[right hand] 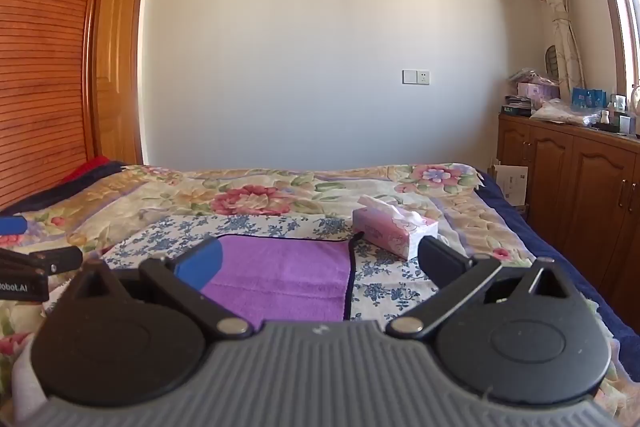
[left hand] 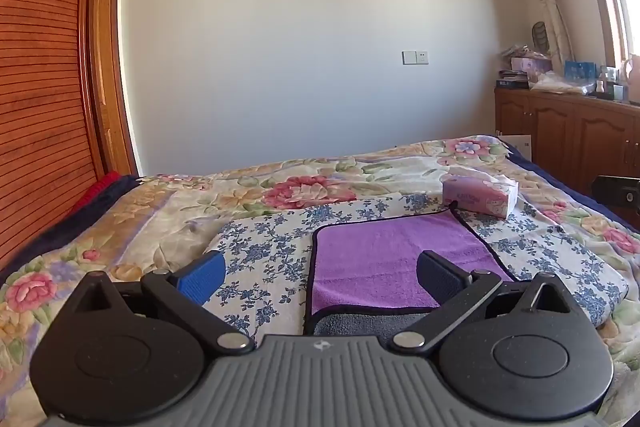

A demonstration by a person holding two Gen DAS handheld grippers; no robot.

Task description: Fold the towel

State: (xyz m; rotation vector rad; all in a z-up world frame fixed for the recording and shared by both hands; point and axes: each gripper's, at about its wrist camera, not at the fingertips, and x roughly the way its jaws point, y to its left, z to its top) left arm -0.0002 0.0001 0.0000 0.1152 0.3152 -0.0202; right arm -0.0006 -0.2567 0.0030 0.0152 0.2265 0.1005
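A purple towel (left hand: 384, 259) with a dark hem lies flat on a blue-flowered cloth (left hand: 264, 251) on the bed; its near edge is turned up and shows a grey underside. It also shows in the right wrist view (right hand: 288, 279). My left gripper (left hand: 320, 277) is open and empty, above the towel's near left corner. My right gripper (right hand: 320, 263) is open and empty, above the towel's near right part. Part of the left gripper (right hand: 24, 275) shows at the left edge of the right wrist view.
A pink tissue box (left hand: 480, 193) stands by the towel's far right corner, also in the right wrist view (right hand: 394, 229). The bed has a floral quilt (left hand: 168, 199). A wooden wardrobe (left hand: 40, 87) is on the left and a cluttered wooden cabinet (right hand: 580, 179) on the right.
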